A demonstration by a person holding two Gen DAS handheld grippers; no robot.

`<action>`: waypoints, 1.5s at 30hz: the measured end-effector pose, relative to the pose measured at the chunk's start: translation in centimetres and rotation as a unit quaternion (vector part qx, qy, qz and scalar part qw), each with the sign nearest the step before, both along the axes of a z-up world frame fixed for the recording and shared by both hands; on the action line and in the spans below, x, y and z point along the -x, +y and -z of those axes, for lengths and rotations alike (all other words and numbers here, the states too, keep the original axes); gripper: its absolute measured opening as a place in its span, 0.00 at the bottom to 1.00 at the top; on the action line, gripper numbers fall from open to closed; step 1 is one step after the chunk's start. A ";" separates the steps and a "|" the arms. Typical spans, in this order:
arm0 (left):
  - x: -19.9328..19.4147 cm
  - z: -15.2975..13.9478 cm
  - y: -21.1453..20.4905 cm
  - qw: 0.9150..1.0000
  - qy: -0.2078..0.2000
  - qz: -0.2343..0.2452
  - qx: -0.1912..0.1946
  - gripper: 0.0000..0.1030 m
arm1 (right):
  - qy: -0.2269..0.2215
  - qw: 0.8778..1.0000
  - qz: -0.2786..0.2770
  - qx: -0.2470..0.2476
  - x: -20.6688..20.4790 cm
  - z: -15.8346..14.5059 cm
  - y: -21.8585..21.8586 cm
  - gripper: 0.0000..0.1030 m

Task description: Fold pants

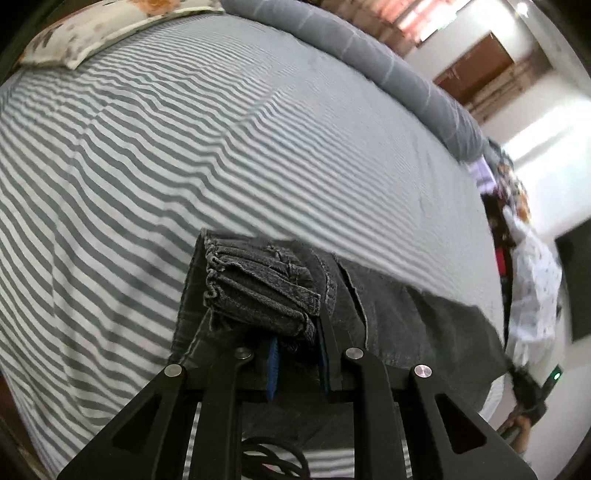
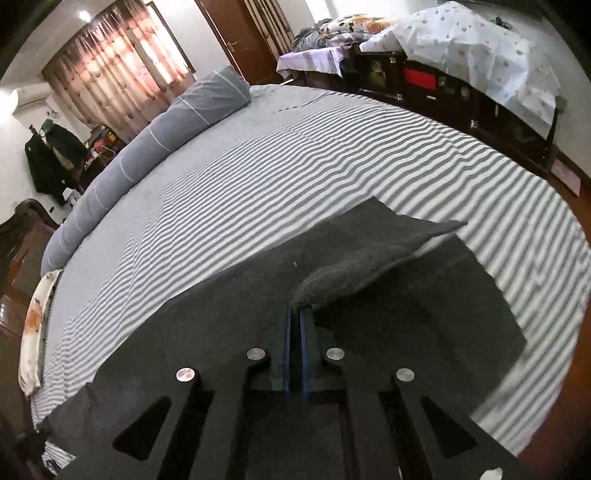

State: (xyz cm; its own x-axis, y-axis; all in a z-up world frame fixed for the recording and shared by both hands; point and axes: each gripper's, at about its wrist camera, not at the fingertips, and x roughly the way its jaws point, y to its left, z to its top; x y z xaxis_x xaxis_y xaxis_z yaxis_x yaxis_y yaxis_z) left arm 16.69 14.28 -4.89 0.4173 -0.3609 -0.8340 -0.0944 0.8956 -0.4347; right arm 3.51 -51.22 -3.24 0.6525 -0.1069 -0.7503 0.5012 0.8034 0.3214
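Dark grey denim pants (image 1: 406, 314) lie on a striped bed sheet (image 1: 184, 166). In the left wrist view my left gripper (image 1: 295, 332) is shut on the bunched, gathered waistband (image 1: 258, 284), which bulges out between its blue pads. In the right wrist view the pants (image 2: 221, 325) spread flat below my right gripper (image 2: 295, 314). Its blue pads are pressed together on a thin fold of the dark fabric (image 2: 369, 262), lifted off the layer beneath so that a peak rises toward the right.
A grey rolled blanket (image 2: 155, 136) lies along the far side of the bed. A floral pillow (image 1: 92, 33) sits at the bed's head. Dark wooden furniture (image 2: 461, 96) under a spotted cloth (image 2: 480, 48) stands beyond the foot. Wooden floor (image 2: 576, 332) shows at the right.
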 end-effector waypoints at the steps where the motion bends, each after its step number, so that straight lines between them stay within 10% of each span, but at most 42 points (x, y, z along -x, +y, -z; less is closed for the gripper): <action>1: 0.3 0.2 -0.1 1.000 0.004 0.005 -0.002 0.17 | 0.001 1.000 0.000 0.004 0.5 -0.2 0.2 0.04; 13: 5.8 5.2 0.4 0.997 0.079 0.014 -0.011 0.17 | 0.047 0.999 0.019 -0.005 7.7 3.5 0.0 0.04; 38: 7.6 6.5 -2.5 0.980 0.054 0.059 -0.183 0.19 | 0.108 0.993 0.005 -0.037 8.0 10.2 -0.4 0.09; 45: 9.9 4.3 -4.7 0.978 0.031 0.106 -0.179 0.45 | 0.058 0.993 -0.011 -0.106 9.2 10.4 -2.3 0.14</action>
